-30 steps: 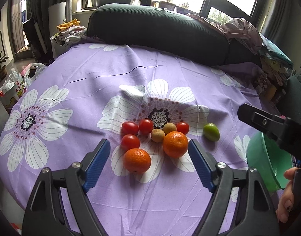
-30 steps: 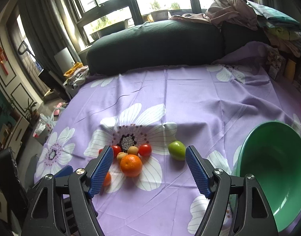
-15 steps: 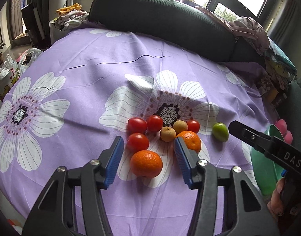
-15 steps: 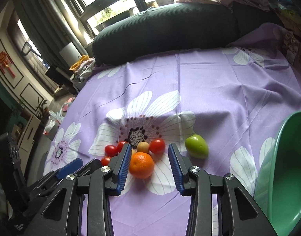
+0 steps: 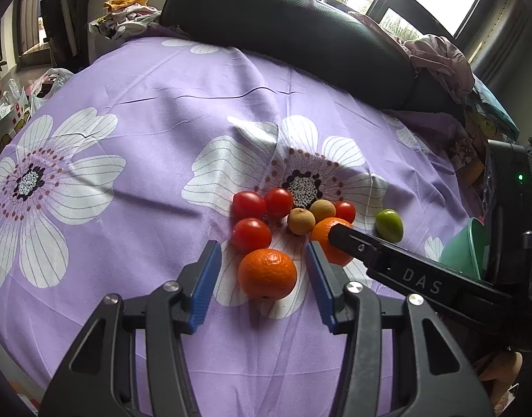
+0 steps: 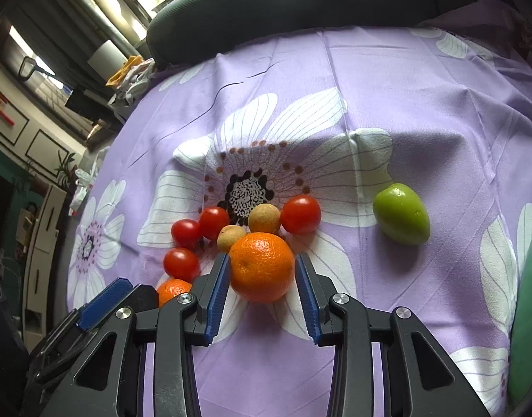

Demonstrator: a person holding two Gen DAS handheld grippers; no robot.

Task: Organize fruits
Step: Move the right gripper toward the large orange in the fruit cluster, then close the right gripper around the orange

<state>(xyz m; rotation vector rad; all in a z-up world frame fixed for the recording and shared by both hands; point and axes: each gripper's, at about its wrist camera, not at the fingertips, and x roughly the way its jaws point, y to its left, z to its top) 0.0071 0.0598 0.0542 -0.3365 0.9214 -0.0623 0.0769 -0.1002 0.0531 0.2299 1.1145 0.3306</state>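
Right in front of the left gripper point(image 5: 264, 271) sits an orange point(image 5: 267, 274) on the purple cloth point(image 5: 127, 111), jaws fairly wide with a gap either side. The right gripper point(image 6: 262, 271) has narrowed around the other orange point(image 6: 262, 267), pads about touching, can't tell if it's actually gripped. Oranges look firm and round, probably roll easily, so I'd squeeze across the widest part. Just behind are soft-looking tomatoes point(image 6: 300, 214) and two tan fruits point(image 6: 264, 218), easy to bump. Green fruit point(image 6: 401, 214) sits apart, with the green bowl point(image 6: 526, 312) at the right edge.
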